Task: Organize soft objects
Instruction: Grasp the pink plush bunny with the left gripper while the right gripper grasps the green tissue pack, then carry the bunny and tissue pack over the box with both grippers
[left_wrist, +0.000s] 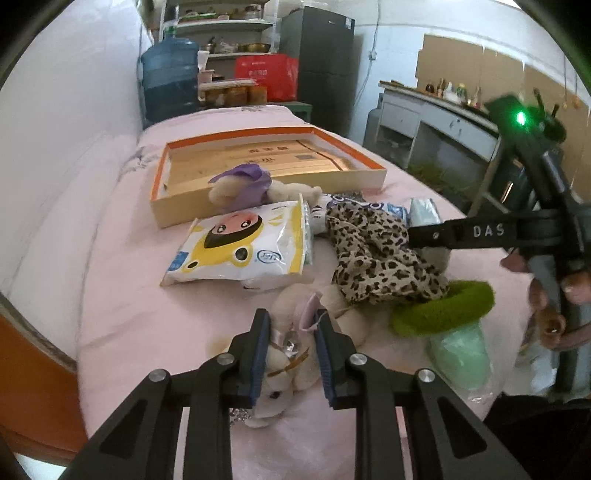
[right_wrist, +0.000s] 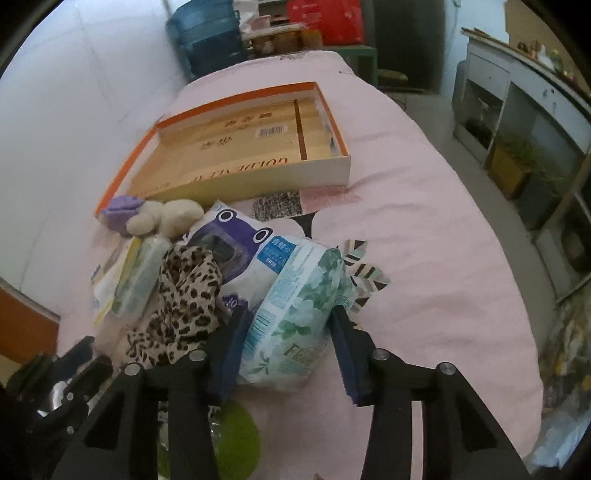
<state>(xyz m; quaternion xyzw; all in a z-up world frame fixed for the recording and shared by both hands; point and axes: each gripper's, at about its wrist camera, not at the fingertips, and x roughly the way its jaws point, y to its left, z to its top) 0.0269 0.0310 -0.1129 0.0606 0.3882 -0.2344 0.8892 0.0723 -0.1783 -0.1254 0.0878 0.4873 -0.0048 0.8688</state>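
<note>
An open orange-rimmed box lies at the far end of the pink bed. My left gripper has its jaws around a cream plush toy and presses its sides. My right gripper is closed on a green-and-white tissue pack; it also shows in the left wrist view. A leopard-print scarf, a yellow tissue pack, a purple frog pack and a purple-dressed plush lie between.
A green ring over a pale green cup lies at the right of the plush. A white wall runs along the left of the bed. A water jug, shelves and a counter stand beyond the bed.
</note>
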